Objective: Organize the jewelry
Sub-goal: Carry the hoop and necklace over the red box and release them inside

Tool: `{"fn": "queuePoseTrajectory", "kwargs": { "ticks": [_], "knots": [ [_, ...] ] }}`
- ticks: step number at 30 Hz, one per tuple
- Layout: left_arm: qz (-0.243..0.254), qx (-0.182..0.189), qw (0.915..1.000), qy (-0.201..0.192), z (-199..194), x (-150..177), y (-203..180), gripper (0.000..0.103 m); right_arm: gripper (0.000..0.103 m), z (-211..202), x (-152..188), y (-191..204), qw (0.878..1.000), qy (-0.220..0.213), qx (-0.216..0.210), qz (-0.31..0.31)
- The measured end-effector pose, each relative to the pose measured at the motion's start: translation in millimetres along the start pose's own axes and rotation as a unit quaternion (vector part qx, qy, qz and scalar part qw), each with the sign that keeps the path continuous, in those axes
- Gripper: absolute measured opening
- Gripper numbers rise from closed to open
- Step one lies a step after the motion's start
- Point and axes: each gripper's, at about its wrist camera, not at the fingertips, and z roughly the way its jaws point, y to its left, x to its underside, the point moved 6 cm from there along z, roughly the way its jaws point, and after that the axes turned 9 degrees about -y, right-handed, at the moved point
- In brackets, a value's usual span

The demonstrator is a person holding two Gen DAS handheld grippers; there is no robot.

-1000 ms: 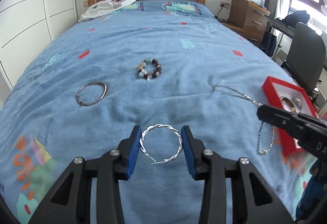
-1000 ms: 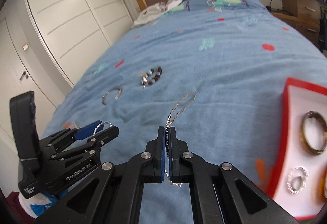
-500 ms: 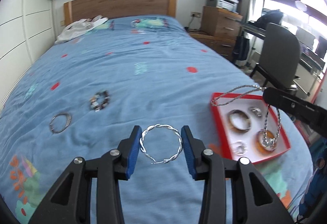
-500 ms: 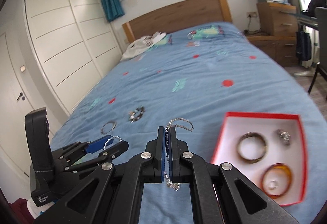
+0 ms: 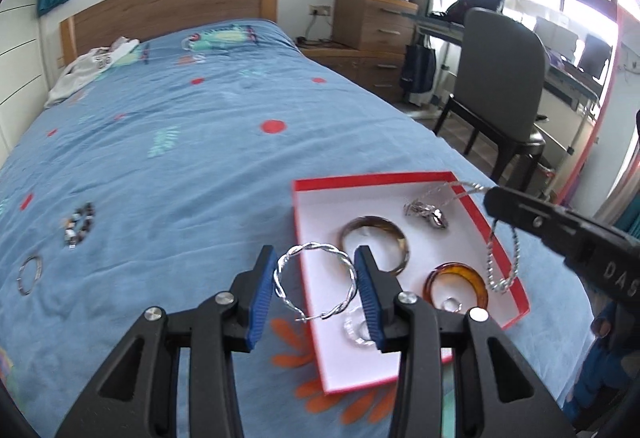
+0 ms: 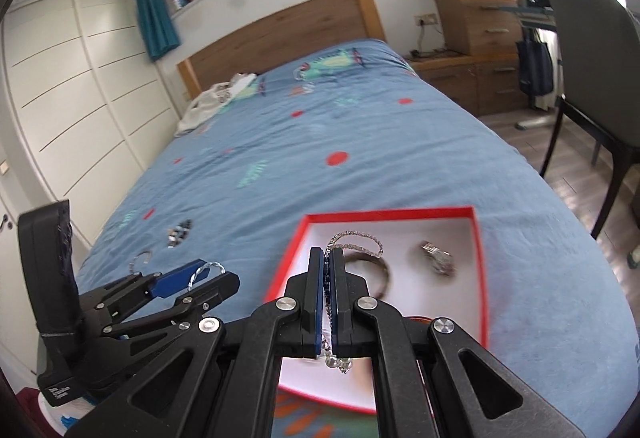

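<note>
My left gripper (image 5: 316, 278) is shut on a twisted silver bangle (image 5: 349, 266), held in the air over the left rim of a red box (image 5: 372, 178) with a white inside. My right gripper (image 6: 328, 270) is shut on a silver chain (image 6: 356, 236), which hangs in loops over the box (image 6: 388, 216). In the left wrist view the chain (image 5: 500, 266) dangles above an amber bangle (image 5: 456, 267). A brown bangle (image 5: 372, 219), a silver piece (image 5: 426, 212) and a clear ring (image 5: 356, 326) also lie in the box. A beaded bracelet (image 5: 78, 224) and a plain silver bangle (image 5: 30, 274) lie on the bed.
The box sits near the right edge of the blue bedspread (image 5: 200, 158). A grey chair (image 5: 500, 78) and wooden drawers (image 5: 372, 30) stand beyond that edge. White cloth (image 5: 88, 66) lies by the headboard. White wardrobe doors (image 6: 60, 98) line the left side.
Both grippers have swung right from the middle of the bed to above the red box. The chain has come up off the bedspread and now hangs free.
</note>
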Motion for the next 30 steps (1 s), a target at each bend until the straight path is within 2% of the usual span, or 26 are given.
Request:
{"fn": "queuePoseTrajectory", "kwargs": {
  "ticks": [6, 13, 20, 30],
  "knots": [
    [0.008, 0.015, 0.9995, 0.028, 41, 15, -27, 0.038, 0.003, 18, 17, -39, 0.999, 0.018, 0.022, 0.015],
    [0.012, 0.02, 0.9982, 0.054, 64, 34, -40, 0.038, 0.003, 33, 32, -65, 0.998, 0.033, 0.038, 0.023],
    [0.014, 0.014, 0.9971, 0.073, 73, 50, -40, 0.038, 0.003, 44, 44, -70, 0.998, 0.049, 0.042, 0.015],
    [0.024, 0.008, 0.9971, 0.072, 74, 53, -44, 0.039, 0.004, 48, 55, -69, 0.997, 0.062, 0.049, 0.005]
  ]
}}
